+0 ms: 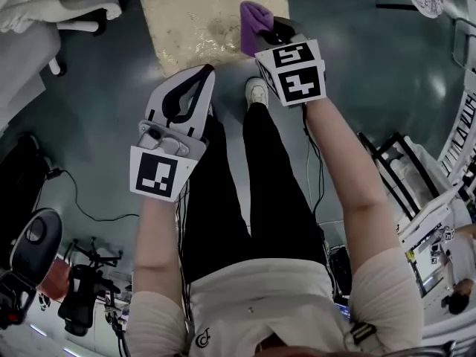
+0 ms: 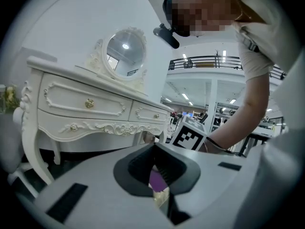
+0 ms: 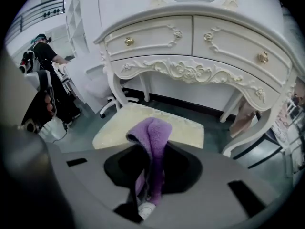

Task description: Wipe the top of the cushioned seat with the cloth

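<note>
Your right gripper (image 3: 155, 152) clamps the soft, light cloth (image 3: 155, 128) at its fold, loose end ahead of the jaws. The cushioned seat (image 3: 116, 125) lies below and ahead. Your left gripper (image 2: 155, 146) is closed, empty.

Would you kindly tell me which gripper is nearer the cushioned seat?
Right. The right gripper, shut on the purple cloth, is at the near right corner of the cushioned seat; the left gripper, shut, hangs short of its near edge.

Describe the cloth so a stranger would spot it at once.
Start at the white dressing table; the pale yellow cushioned seat stands in front of it. Near the seat, the right gripper clamps the cloth: fluffy, folded, and the only purple thing there.
</note>
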Action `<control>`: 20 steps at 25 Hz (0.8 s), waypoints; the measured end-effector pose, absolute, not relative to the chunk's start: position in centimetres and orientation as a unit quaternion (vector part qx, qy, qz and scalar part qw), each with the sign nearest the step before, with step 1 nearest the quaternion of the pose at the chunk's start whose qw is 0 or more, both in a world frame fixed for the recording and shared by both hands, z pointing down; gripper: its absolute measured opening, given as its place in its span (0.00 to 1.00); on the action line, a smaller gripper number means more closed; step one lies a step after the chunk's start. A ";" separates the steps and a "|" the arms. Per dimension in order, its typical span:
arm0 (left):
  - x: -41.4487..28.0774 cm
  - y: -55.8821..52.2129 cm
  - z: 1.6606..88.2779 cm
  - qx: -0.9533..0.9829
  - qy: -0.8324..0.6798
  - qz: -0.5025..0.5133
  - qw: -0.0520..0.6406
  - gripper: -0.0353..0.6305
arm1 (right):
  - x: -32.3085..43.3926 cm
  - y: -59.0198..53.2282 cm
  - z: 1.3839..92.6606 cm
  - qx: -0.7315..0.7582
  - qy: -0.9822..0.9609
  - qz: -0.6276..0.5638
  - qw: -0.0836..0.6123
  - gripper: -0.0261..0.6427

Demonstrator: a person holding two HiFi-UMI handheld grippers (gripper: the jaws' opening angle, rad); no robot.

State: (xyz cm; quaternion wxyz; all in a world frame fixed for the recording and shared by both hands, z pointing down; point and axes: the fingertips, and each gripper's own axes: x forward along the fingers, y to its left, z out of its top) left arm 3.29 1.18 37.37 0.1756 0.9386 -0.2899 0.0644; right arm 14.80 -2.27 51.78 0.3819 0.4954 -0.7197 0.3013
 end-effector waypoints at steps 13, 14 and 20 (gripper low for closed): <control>-10.5 1.8 39.2 0.913 -0.353 0.086 0.187 0.07 | -3.0 0.1 55.1 0.409 -0.760 0.334 0.379 0.17; -11.2 1.9 39.4 0.911 -0.356 0.086 0.190 0.07 | -3.9 0.2 55.5 0.404 -0.760 0.336 0.381 0.17; -14.2 2.1 41.1 0.906 -0.366 0.089 0.193 0.07 | -6.4 -0.1 58.1 0.387 -0.759 0.348 0.391 0.17</control>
